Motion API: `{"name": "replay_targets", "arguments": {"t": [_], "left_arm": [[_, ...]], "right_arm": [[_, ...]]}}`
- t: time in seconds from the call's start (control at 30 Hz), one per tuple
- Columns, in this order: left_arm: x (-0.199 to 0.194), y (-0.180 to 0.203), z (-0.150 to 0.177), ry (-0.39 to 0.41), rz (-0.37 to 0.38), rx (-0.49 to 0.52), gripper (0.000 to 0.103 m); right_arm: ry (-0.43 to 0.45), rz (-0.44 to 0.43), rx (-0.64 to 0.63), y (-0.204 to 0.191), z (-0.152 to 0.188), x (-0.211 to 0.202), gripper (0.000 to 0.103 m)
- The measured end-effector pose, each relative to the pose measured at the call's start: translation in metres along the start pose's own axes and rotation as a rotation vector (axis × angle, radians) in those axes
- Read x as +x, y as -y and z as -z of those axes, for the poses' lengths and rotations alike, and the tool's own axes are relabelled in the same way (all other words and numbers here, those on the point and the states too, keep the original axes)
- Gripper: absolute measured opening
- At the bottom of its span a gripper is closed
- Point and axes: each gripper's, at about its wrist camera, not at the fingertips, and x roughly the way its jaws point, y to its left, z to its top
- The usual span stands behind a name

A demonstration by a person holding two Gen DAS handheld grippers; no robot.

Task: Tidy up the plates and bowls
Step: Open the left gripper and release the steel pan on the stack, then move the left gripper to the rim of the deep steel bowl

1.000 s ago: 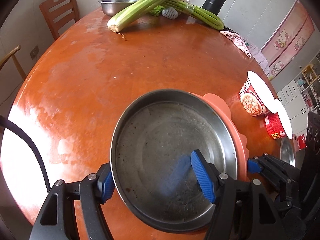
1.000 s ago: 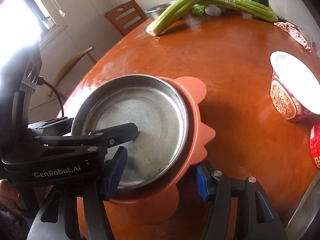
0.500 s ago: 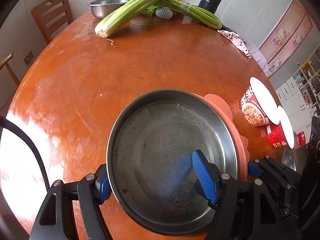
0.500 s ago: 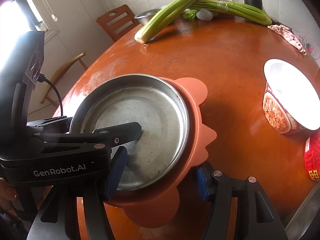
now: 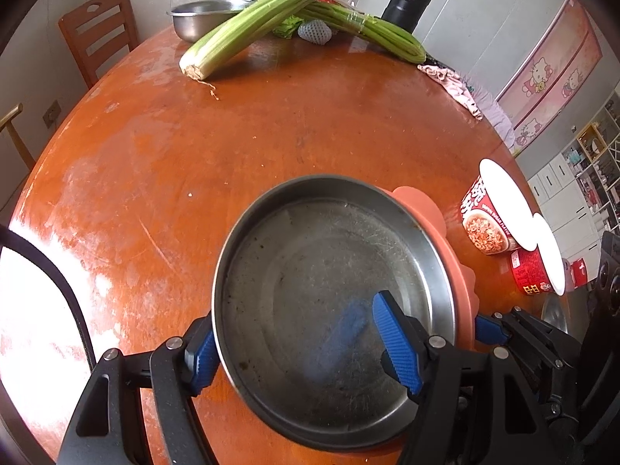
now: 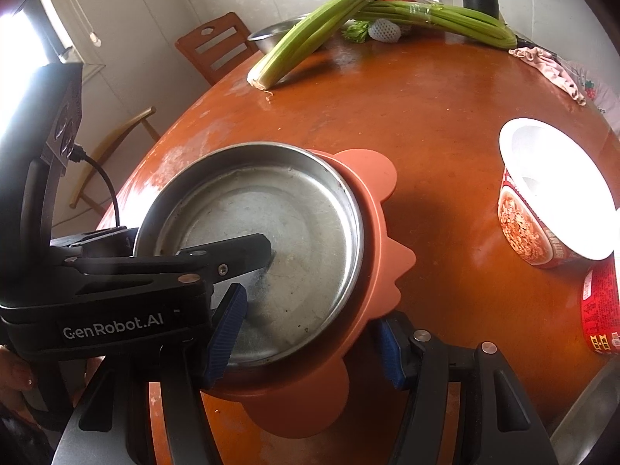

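A shallow steel plate (image 5: 321, 290) rests inside an orange plate with a lobed rim (image 5: 463, 298). Both are raised a little over the round red-brown table (image 5: 271, 135), where a dark shadow falls beside the orange plate (image 6: 368, 178). My left gripper (image 5: 298, 341) is open across the steel plate's near rim. Its left pad sits outside against the wall, while the right pad (image 5: 395, 345) hangs free over the plate floor. My right gripper (image 6: 308, 339) is shut on the orange plate's near edge. One of its pads lies over the steel plate (image 6: 271, 232), the other outside the orange rim.
Two celery bunches (image 5: 248, 35), a steel bowl (image 5: 201, 19), a black flask (image 5: 407, 4) and a pink cloth (image 5: 453, 81) lie at the table's far side. Two instant noodle cups (image 5: 492, 224) stand to the right. A wooden chair (image 5: 100, 35) stands behind the table.
Both grippers and the stacked plates shifted together across the table, so the celery slid leftward in both views. The plates kept their place between the fingers.
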Motion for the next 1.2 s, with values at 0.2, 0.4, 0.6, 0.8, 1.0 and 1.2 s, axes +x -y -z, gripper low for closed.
{"name": "replay_targets", "arguments": {"t": [0.2, 0.4, 0.6, 0.8, 1.0, 1.2], "left_arm": [[-0.013, 0.001, 0.003, 0.039, -0.008, 0.002, 0.072], [-0.028, 0.0, 0.009, 0.07, -0.017, -0.002, 0.072], [-0.045, 0.002, 0.016, 0.101, -0.017, -0.003, 0.072], [-0.06, 0.014, 0.022, 0.128, -0.024, 0.008, 0.072], [-0.078, 0.032, 0.028, 0.166, -0.03, 0.03, 0.072], [-0.094, 0.053, 0.034, 0.205, -0.027, 0.046, 0.072]], "right_arm": [[0.016, 0.009, 0.008, 0.0, 0.002, -0.008, 0.064], [0.047, 0.04, 0.008, -0.002, 0.002, -0.019, 0.064], [0.088, 0.053, 0.001, -0.004, 0.006, -0.035, 0.064], [0.145, 0.052, -0.021, -0.009, 0.012, -0.06, 0.065], [0.189, 0.038, -0.023, -0.006, 0.021, -0.085, 0.065], [0.246, 0.045, -0.014, 0.008, 0.028, -0.115, 0.065]]}}
